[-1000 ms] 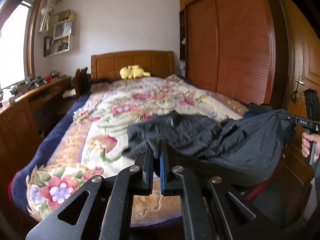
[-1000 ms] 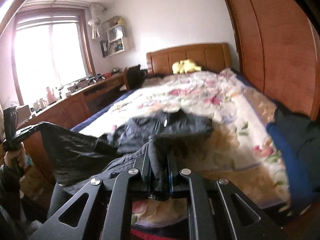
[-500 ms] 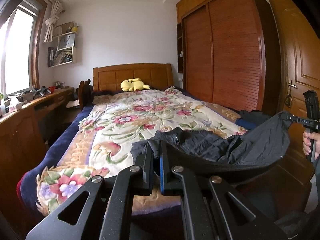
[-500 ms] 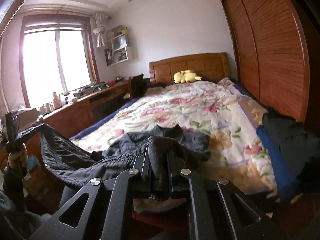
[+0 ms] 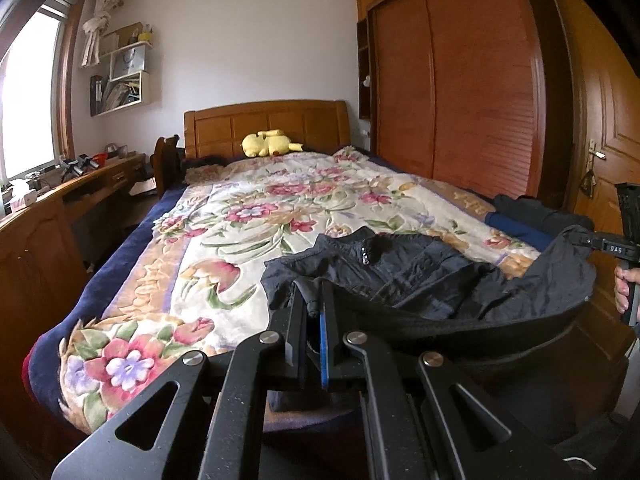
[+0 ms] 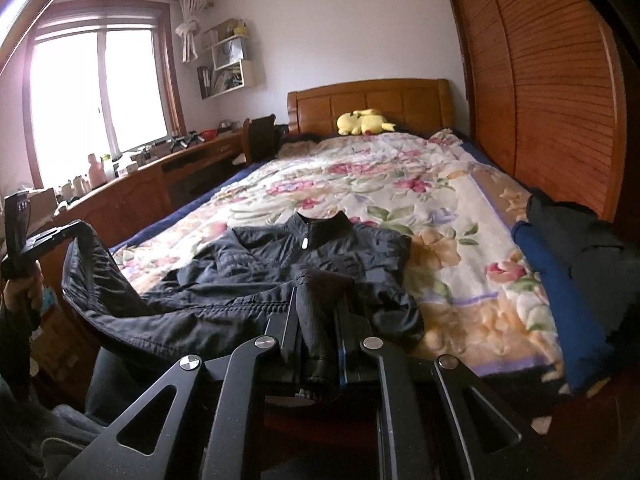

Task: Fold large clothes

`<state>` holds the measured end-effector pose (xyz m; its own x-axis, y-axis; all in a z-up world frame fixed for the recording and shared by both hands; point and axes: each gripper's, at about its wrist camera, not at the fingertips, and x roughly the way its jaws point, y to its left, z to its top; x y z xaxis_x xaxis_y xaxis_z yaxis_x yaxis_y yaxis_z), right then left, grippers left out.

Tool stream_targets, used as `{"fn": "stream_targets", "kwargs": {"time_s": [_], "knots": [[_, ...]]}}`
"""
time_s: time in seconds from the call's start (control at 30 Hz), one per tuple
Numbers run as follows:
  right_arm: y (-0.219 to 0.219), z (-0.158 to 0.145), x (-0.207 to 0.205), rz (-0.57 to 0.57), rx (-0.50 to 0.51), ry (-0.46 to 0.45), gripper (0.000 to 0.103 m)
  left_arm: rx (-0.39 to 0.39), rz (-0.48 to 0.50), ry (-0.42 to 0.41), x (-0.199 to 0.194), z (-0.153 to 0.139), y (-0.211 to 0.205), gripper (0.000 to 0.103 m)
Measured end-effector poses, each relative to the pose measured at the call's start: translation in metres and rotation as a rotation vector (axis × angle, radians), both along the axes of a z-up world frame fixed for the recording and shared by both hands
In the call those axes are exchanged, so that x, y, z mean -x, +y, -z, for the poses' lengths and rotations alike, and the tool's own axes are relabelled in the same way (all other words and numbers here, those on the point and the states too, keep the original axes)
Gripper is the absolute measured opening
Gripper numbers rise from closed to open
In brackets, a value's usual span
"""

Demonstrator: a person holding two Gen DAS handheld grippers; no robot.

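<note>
— While I hold here, what have the two tools got?

— Both are clamped on the black jacket (image 6: 320, 256). My left gripper (image 5: 312, 312) has its jaws pressed together on a thin fold of the hem, and my right gripper (image 6: 318, 316) is closed on a thicker ribbed bunch of the same hem. I see the hem stretched between them in the air at the foot of the bed (image 5: 248, 216), while the collar and chest lie flat on the floral blanket (image 6: 400, 184), zipper side up.

— Any containers in view?

— Only wall shelves (image 6: 230, 68) by the window (image 6: 100, 88); I can make out what look like books or folders in the lower box and a pale bag above, nothing clearer. On the desk (image 6: 132, 184) stand small bottles, too blurred for me to read.

— Any writing?

— From the left camera I read "DAS" in white on the other tool's black body (image 5: 616, 249), beside the hand (image 5: 626, 292) on its handle. Nothing else is legible.

— What else is on the bed?

— I see a yellow plush toy (image 6: 364, 122) against the headboard (image 6: 368, 106), and dark and blue clothes (image 6: 568, 248) piled at the wardrobe (image 6: 552, 80) side.
</note>
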<state>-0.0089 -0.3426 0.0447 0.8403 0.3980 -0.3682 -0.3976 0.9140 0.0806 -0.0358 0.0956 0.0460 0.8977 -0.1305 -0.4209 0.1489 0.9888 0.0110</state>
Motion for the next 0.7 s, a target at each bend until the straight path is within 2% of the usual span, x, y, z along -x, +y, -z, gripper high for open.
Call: {"fn": "stream_targets", "kwargs": {"time_s": [0.27,0.53,0.7], "knots": [[0.024,-0.01,-0.097,0.008,0.097,-0.005,0.012,-0.008,-0.045,0.035,-0.102,0.015,0.003,0.005],[0.055,-0.028,-0.233,0.064,0.184,-0.008,0.012,-0.037,-0.145,0.035,-0.212,0.008,0.01,0.005],[0.078,-0.048,-0.317,0.108,0.194,0.01,0.012,-0.055,-0.155,0.064,-0.267,0.001,0.013,0.005]]}}
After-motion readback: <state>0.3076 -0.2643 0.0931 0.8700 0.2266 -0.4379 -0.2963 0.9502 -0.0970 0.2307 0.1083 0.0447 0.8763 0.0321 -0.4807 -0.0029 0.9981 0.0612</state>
